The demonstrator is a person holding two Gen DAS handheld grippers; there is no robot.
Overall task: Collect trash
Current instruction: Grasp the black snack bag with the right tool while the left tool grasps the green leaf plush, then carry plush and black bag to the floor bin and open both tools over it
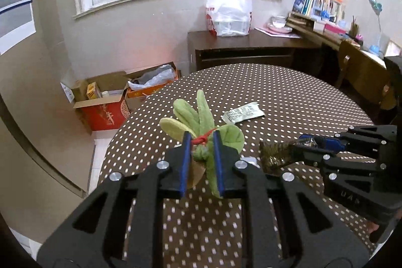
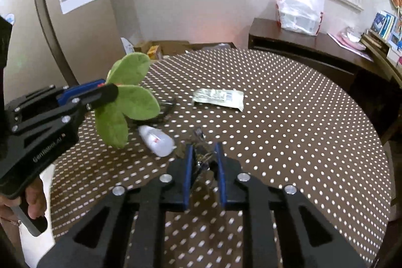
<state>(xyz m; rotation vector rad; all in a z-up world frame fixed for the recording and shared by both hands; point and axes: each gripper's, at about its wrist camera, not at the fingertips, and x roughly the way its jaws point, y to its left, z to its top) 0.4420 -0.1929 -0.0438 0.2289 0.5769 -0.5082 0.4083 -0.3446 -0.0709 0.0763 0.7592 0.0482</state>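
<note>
Left gripper [image 1: 201, 140] clamped plush leafy vegetable [image 1: 201, 117], lifted for disposal; right gripper [image 2: 204, 155] pinched, seemingly, crinkled foil wrapper [image 2: 201, 160].

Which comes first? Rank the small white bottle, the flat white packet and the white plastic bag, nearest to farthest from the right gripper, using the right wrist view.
1. Small white bottle: lying on the table, just ahead-left of the right gripper.
2. Flat white packet: mid-table, straight ahead.
3. White plastic bag: on the dark cabinet under the window, far right.
</note>
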